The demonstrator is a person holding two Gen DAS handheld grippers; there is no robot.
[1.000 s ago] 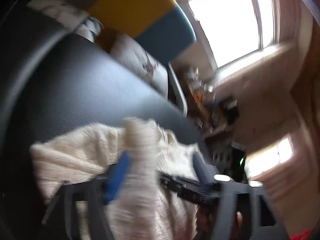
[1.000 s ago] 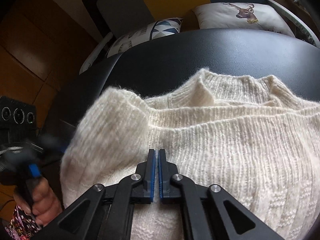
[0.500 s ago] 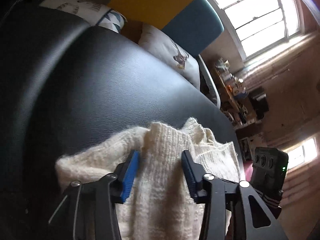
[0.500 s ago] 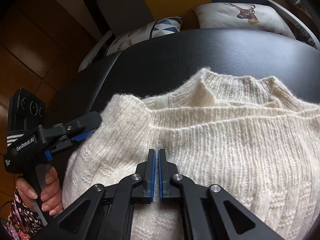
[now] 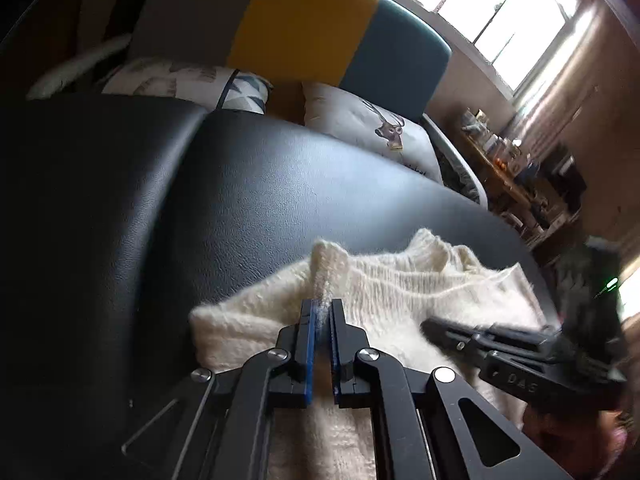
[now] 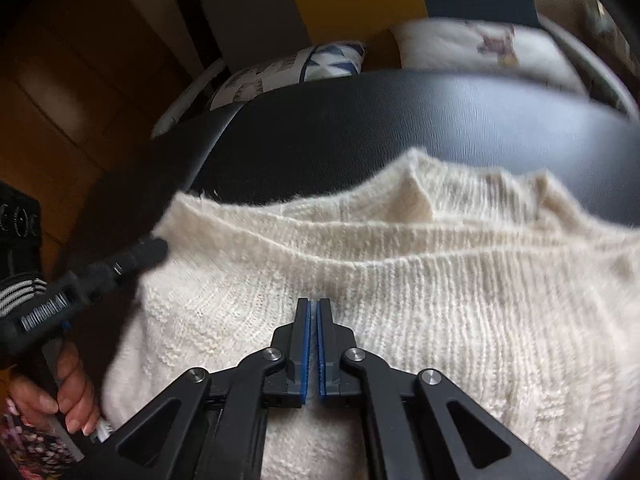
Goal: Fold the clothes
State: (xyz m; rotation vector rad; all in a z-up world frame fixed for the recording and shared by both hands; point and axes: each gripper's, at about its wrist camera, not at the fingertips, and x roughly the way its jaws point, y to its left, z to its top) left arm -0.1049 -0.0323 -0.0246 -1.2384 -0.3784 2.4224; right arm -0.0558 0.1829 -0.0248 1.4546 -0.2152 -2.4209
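A cream knitted sweater (image 5: 400, 292) lies on a black padded surface (image 5: 240, 200). My left gripper (image 5: 320, 308) is closing its jaws on a raised fold of the sweater at its left end, and the blue pads press the knit between them. In the right wrist view the left gripper (image 6: 156, 248) meets the left edge of the sweater (image 6: 440, 280). My right gripper (image 6: 313, 308) is shut, tips down on the middle of the sweater; I cannot tell whether any knit is pinched. The left wrist view shows the right gripper (image 5: 430, 325) resting on the sweater.
A hand (image 6: 60, 396) holds the left gripper's handle at the lower left. Behind the black surface lie a deer-print pillow (image 5: 360, 128) and a patterned pillow (image 5: 180, 84) against a yellow and teal backrest (image 5: 340, 32). A cluttered shelf (image 5: 512, 160) stands at the right under a window.
The left gripper's jaws went from wide around a fold of the sweater to pressed on it. The left gripper swung in to the sweater's left edge. The right gripper stayed shut in place.
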